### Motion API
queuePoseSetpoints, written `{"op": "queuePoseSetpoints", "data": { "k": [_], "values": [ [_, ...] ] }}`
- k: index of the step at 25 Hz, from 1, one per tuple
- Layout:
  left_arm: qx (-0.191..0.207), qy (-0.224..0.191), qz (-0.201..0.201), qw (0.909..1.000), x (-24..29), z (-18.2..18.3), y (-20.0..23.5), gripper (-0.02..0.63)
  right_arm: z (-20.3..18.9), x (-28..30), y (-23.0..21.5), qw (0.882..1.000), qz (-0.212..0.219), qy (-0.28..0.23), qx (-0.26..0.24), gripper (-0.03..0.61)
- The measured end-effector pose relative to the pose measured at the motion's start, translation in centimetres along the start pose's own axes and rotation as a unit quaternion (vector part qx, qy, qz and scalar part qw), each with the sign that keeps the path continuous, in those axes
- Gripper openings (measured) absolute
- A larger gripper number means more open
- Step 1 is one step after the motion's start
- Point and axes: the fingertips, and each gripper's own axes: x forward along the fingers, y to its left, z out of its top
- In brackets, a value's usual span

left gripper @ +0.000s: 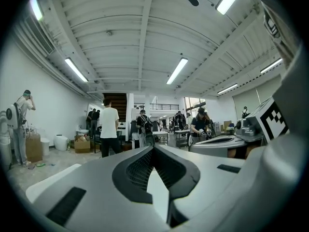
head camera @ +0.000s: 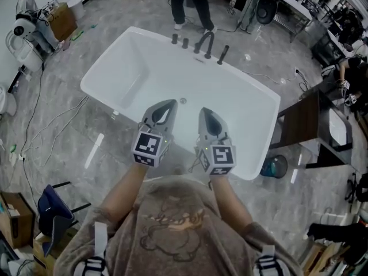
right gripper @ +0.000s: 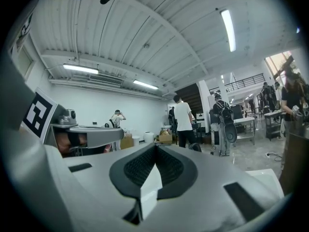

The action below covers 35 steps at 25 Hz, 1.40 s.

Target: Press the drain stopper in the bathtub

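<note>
- White glossy rectangular bathtub (head camera: 132,73): empty, its long side facing the person, so its floor is within reach.
- Left gripper (head camera: 171,104) and right gripper (head camera: 203,112): both clenched on nothing, aimed at 12 o'clock over the tub. They are probably closed to give a blunt pushing tip.
- Small round metal drain stopper (head camera: 183,101): on the tub floor, at 2 o'clock just off the left tip, apparently not yet pressed.

Drain stopper (head camera: 183,101) on bathtub (head camera: 131,68) floor, faucet (head camera: 206,41) on far rim, left gripper (head camera: 170,103) beside right gripper (head camera: 204,111) over near side
</note>
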Motion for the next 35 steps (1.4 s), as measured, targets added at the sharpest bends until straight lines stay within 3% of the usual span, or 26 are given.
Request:
{"op": "queuePoseSetpoints", "data": {
  "k": [12, 35],
  "values": [
    [0.006, -0.002, -0.008, 0.9999, 5.6, -1.0, 1.3, 0.006, -1.1, 5.2, -3.0, 0.999, 0.032, 0.016, -0.003, 0.000],
    [0.033, -0.013, -0.097, 0.9947, 15.3, -2.3, 9.7, 0.005, -1.6, 18.2, -5.1, 1.000, -0.019, -0.006, 0.014, 0.000]
  ]
}}
